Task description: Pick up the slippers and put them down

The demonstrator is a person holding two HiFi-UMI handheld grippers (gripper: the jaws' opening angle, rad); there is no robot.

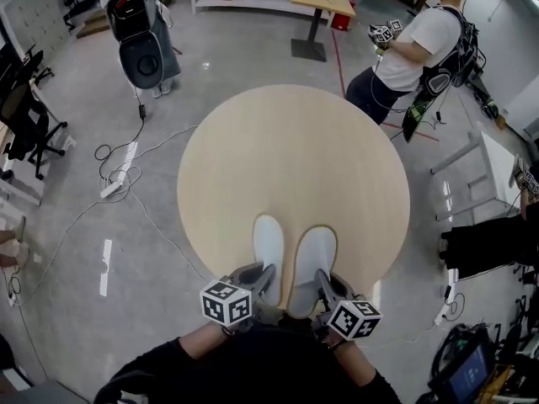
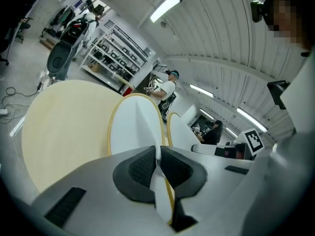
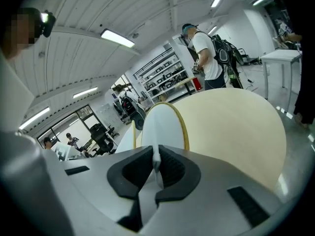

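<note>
Head view: slippers [image 1: 269, 242] (flat, white)

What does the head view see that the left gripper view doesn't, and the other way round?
Only the head view: the whole round table, a floor power strip, and the right gripper holding the right slipper. Only the left gripper view: a close look at the left gripper, jaws pinched on the thin edge of the left slipper, plus ceiling lights. Both: the two white slippers, the table, and a person in a white shirt beyond it.
</note>
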